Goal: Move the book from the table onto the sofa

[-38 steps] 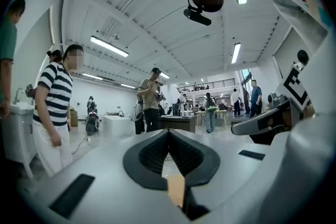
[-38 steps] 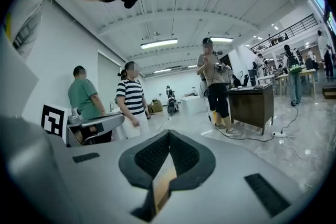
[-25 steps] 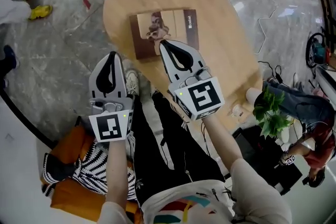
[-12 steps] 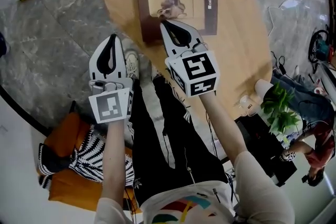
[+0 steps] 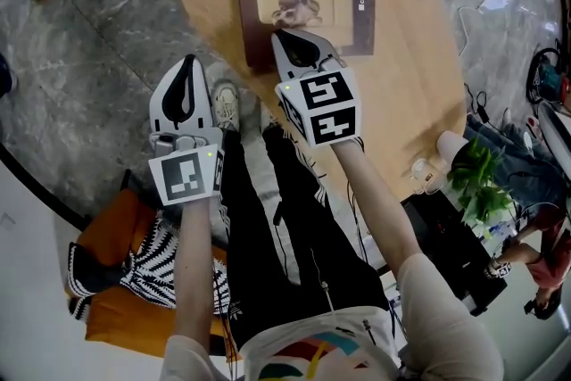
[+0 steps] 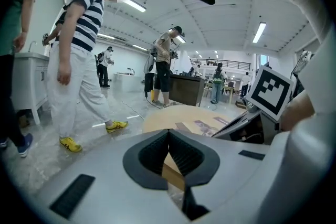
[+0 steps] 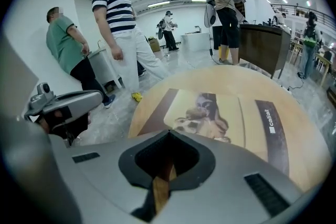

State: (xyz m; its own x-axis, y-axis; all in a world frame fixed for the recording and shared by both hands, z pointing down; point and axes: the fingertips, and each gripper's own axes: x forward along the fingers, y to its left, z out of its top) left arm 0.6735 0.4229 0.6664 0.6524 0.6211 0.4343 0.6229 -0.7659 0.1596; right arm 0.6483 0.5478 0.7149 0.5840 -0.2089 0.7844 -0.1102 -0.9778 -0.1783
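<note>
The book, brown with a pale photo cover, lies flat on the oval wooden table. My right gripper is shut and empty, and its tips hang over the book's near edge. In the right gripper view the book fills the space just beyond the closed tips of the right gripper. My left gripper is shut and empty, over the floor to the left of the table and level with its near rim. Past the left gripper, the book shows farther off on the table.
An orange seat with a striped cloth sits at lower left beside my legs. A potted plant and cables are on the right. A person in a striped shirt walks by on the left, and others stand farther back.
Both grippers have come down toward the table, the right one tipping more steeply downward over the book's near edge. The book has not moved.
</note>
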